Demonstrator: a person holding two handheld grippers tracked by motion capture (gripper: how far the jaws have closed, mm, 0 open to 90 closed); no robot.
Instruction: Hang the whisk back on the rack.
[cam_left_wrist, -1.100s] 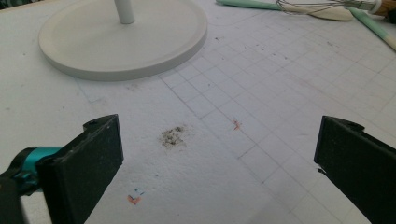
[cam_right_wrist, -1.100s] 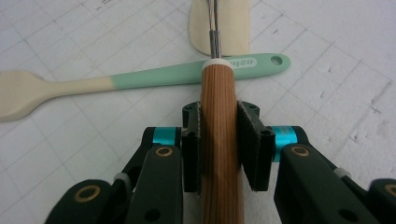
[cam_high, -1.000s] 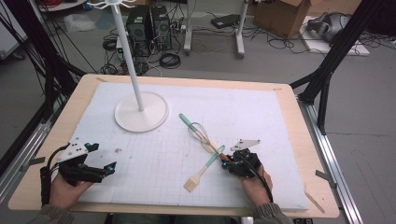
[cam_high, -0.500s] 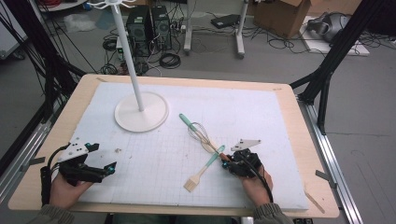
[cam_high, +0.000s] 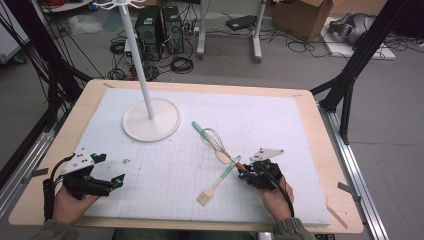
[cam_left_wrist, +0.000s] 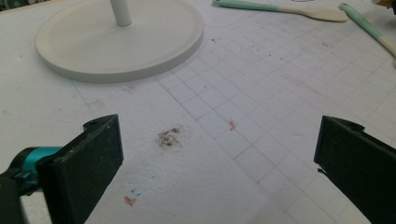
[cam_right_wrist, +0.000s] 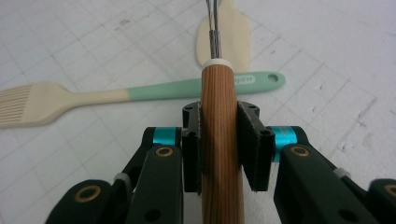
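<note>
**Open desk, whisk gripped near the front edge**

The desk (cam_high: 320, 150) has bare white mat across its right and far parts. The right gripper (cam_right_wrist: 219, 140) clamps the whisk (cam_right_wrist: 219, 154) by its wooden handle, near the front edge, just beside the brush (cam_high: 218, 181). The left gripper (cam_high: 107, 182) rests at the front-left corner, fingers spread wide, well apart from the stand (cam_high: 151, 120).

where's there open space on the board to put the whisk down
Free: the far right of the board, and the middle strip between the left gripper and the brush. Crowded: around the right gripper, where whisk, brush and spatula cross.
</note>
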